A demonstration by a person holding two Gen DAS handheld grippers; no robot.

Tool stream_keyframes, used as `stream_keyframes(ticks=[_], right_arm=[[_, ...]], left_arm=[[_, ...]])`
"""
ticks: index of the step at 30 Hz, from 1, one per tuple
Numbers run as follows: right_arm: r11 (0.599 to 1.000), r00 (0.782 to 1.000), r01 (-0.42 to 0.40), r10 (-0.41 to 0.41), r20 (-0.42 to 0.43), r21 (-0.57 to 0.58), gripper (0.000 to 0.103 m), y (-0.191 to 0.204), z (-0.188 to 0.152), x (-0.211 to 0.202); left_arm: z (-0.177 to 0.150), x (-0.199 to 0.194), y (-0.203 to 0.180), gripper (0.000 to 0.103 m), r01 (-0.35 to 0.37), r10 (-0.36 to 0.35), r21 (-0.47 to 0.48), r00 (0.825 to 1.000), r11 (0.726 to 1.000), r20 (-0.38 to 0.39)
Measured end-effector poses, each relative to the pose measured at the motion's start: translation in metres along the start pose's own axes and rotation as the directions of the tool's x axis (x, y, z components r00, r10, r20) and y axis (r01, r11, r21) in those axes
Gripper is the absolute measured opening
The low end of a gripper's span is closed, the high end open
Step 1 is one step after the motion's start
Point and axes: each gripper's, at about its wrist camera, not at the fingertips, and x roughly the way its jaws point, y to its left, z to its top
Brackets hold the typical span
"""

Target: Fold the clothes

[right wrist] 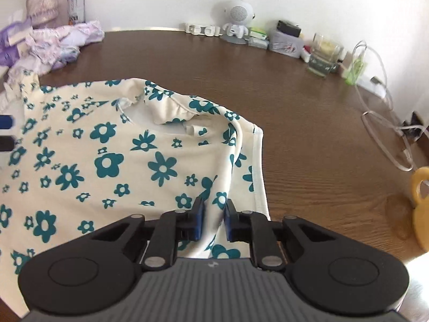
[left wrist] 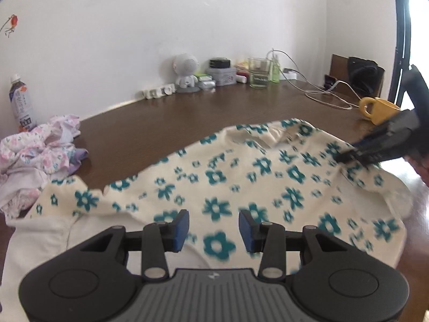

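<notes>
— So how far had the folding got, from the left wrist view?

— Barely begun, I'd say. The flowered top (left wrist: 241,177) lay spread over the near edge of the tabletop (left wrist: 187,118), still one open sheet with its neckline toward the far side. The left gripper (left wrist: 213,232) hung over the near hem with its blue pads apart, gripping nothing. Over at the right edge the right gripper (left wrist: 346,158) was down on the cloth near the shoulder; I couldn't tell from there whether it had hold.

— And the rest of the laundry?

— A crumpled pile of pink and lilac clothes (left wrist: 34,158) sat at the left edge, untouched as far as I could see, just beside the top's sleeve.

— What about the right wrist view?

— There it was plain: the right gripper (right wrist: 213,221) had its pads pressed in on a raised ridge of the top (right wrist: 107,147) at the right sleeve side, the white hem lying flat on the wood beside it. A yellow mug (right wrist: 421,206) stood near the right edge, close to that sleeve.

— So what was left?

— By my reckoning, nearly everything: sleeves in, body doubled, then the pile.
</notes>
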Motion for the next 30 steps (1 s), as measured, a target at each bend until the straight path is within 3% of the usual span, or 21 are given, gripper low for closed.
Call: stream_keyframes(ticks=[2, 9, 11, 12, 15, 17, 21, 23, 26, 28, 30], right_arm=[[1.0, 1.0, 0.022, -0.022, 0.0, -0.001, 0.014, -0.001, 0.0, -0.003], [0.982, 0.994, -0.111, 0.113, -0.006, 0.152, 0.02, -0.021, -0.014, -0.021], [0.98, 0.993, -0.116, 0.119, -0.012, 0.16, 0.016, -0.022, -0.02, -0.019], [0.984, 0.994, -0.103, 0.106, -0.008, 0.147, 0.003, -0.022, -0.022, -0.018], [0.995, 0.999, -0.044, 0.045, -0.01, 0.094, 0.002, -0.018, -0.022, -0.02], [0.997, 1.0, -0.025, 0.026, -0.011, 0.073, 0.003, -0.015, -0.022, -0.021], [0.995, 0.998, -0.031, 0.026, 0.05, 0.093, 0.019, -0.009, -0.025, -0.044], [0.992, 0.99, -0.087, 0.077, 0.115, 0.089, 0.019, -0.002, -0.027, -0.068], [0.962, 0.958, -0.261, 0.248, 0.141, 0.081, 0.036, 0.011, -0.032, -0.095], [0.931, 0.932, -0.357, 0.349, 0.098, 0.076, 0.041, 0.021, -0.037, -0.098], [0.921, 0.924, -0.383, 0.381, 0.039, 0.075, 0.041, 0.031, -0.045, -0.091]], left_arm=[[-0.008, -0.009, -0.004, 0.039, 0.012, -0.012, 0.002, 1.0, 1.0, -0.003], [-0.03, -0.025, -0.013, 0.039, 0.079, -0.08, -0.029, 0.996, 0.996, -0.036], [-0.036, -0.023, -0.016, 0.039, 0.082, -0.083, -0.027, 0.995, 0.996, -0.058], [-0.038, -0.021, -0.017, 0.039, 0.08, -0.082, -0.028, 0.994, 0.996, -0.07], [-0.044, -0.022, -0.018, 0.038, 0.061, -0.062, -0.019, 0.996, 0.998, -0.07], [-0.046, -0.024, -0.017, 0.038, 0.053, -0.055, -0.034, 0.996, 0.998, -0.068], [-0.047, -0.034, -0.01, 0.038, 0.056, -0.061, -0.08, 0.996, 0.995, -0.058], [-0.048, -0.045, -0.007, 0.038, 0.066, -0.071, -0.102, 0.996, 0.993, -0.046], [-0.051, -0.065, -0.004, 0.04, 0.101, -0.108, -0.141, 0.994, 0.985, -0.037], [-0.056, -0.077, -0.003, 0.044, 0.137, -0.146, -0.171, 0.988, 0.976, -0.041], [-0.064, -0.087, -0.005, 0.046, 0.149, -0.163, -0.185, 0.985, 0.971, -0.06]])
